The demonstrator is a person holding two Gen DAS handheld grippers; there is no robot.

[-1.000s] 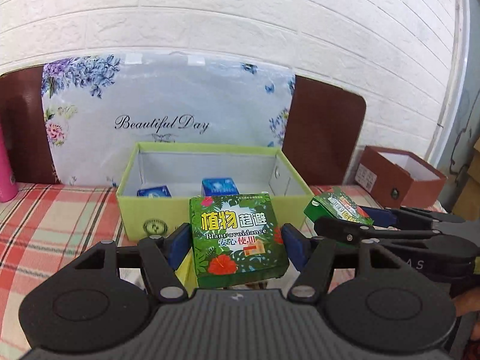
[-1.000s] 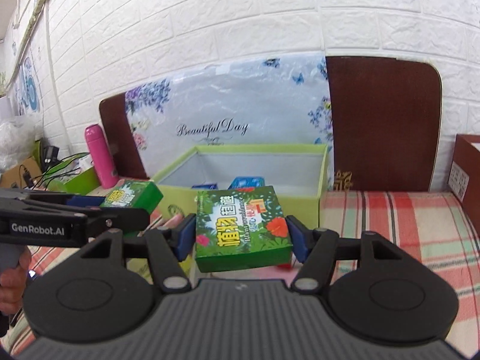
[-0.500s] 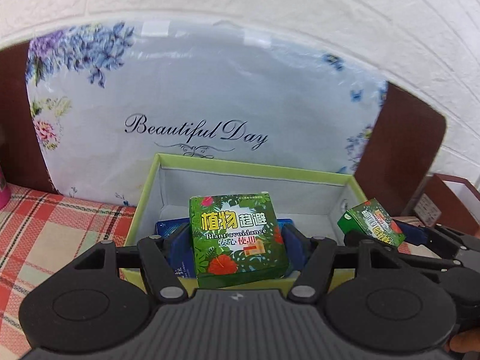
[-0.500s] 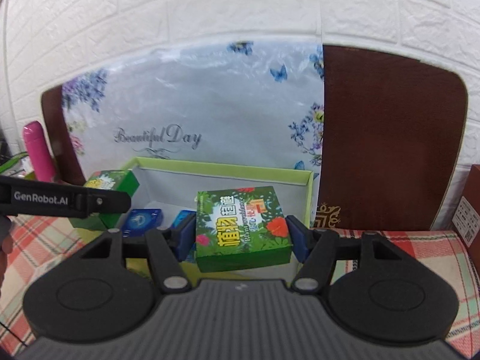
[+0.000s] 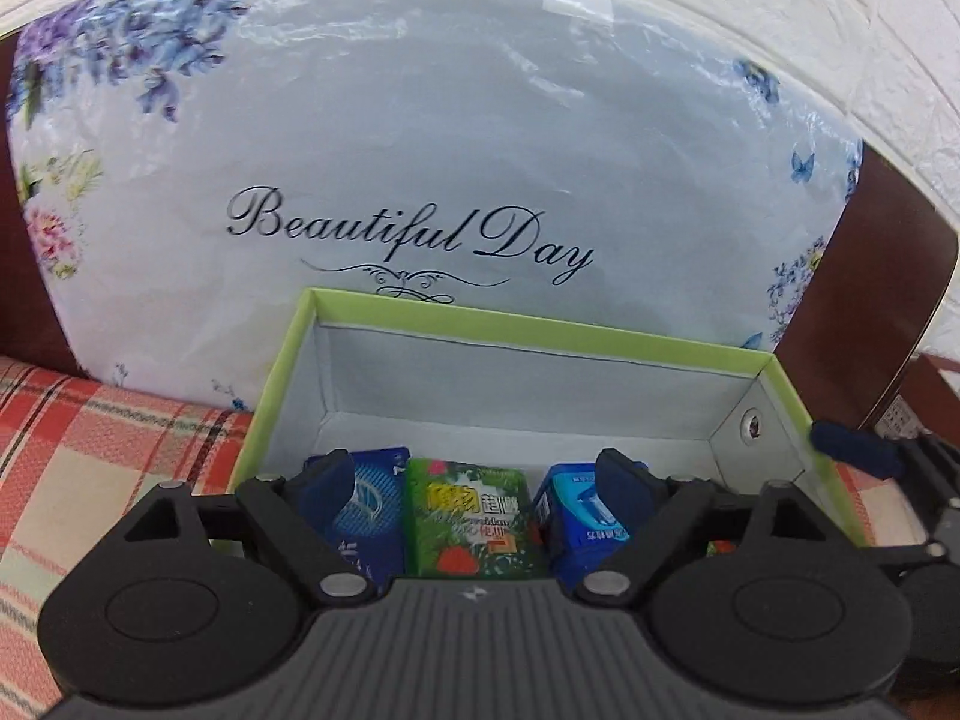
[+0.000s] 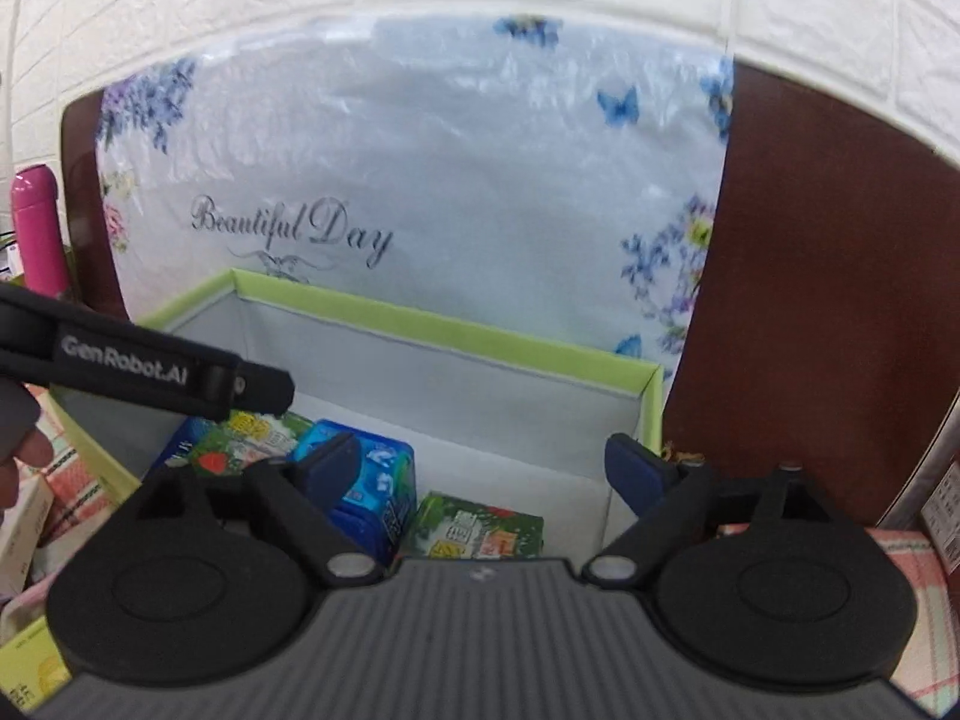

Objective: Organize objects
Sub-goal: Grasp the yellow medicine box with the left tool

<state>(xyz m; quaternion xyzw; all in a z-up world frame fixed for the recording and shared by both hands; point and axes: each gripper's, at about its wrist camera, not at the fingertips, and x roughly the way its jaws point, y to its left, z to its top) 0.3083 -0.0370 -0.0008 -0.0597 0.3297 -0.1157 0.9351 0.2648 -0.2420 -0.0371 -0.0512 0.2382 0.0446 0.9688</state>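
A green-rimmed storage box [image 5: 540, 330] with grey inner walls stands before me; it also shows in the right wrist view [image 6: 456, 324]. My left gripper [image 5: 474, 471] is open above it, over a green flowered box [image 5: 471, 519] that lies inside between a dark blue box [image 5: 372, 504] and a light blue box [image 5: 585, 519]. My right gripper [image 6: 486, 468] is open above a second green flowered box [image 6: 480, 528] lying inside next to a blue box [image 6: 378, 492]. The left gripper's arm [image 6: 150, 366] crosses the right wrist view.
A floral "Beautiful Day" cushion [image 5: 420, 168] leans on a brown headboard [image 6: 828, 300] behind the box. A pink bottle [image 6: 39, 228] stands far left. Red plaid cloth [image 5: 90, 468] covers the surface. Other packets [image 6: 36, 510] lie left of the box.
Both grippers moved forward over the storage box and opened. Each green flowered box left its jaws and now lies inside the box.
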